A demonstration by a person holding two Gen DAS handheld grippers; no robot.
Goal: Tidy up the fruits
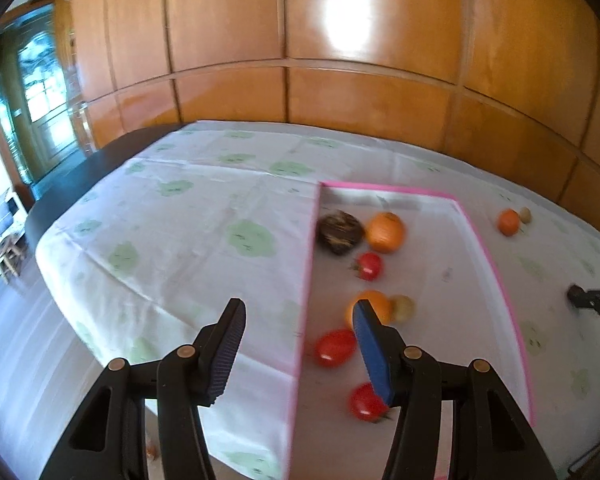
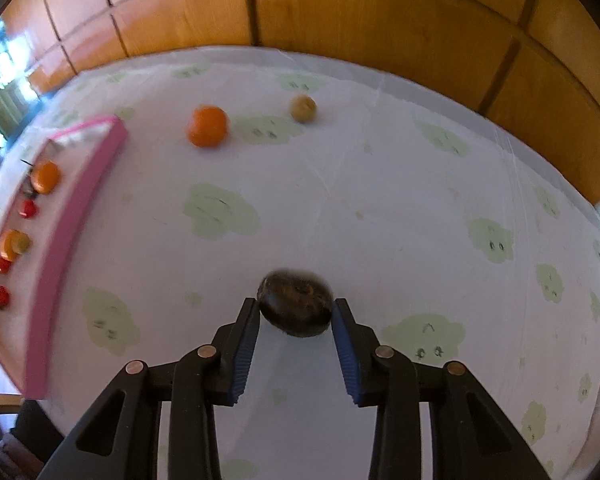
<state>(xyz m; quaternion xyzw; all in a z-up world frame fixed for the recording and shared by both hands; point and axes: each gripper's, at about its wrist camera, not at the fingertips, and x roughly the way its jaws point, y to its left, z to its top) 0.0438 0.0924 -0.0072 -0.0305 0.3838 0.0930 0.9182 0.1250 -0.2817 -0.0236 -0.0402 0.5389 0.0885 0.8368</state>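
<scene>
Dark fruit pinched between right tool tips.

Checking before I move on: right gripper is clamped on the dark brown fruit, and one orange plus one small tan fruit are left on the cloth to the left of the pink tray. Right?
Nearly. The orange and small tan fruit lie right of the pink tray, per the right wrist view. The right gripper does clamp the dark brown fruit.

The left wrist camera looked forward and down past its own gripper at the pink-rimmed shallow white tray. The right wrist camera pointed more steeply down, close over the cloud-print white tablecloth. Both views shared the tray and the wood-panelled orange wall.
</scene>
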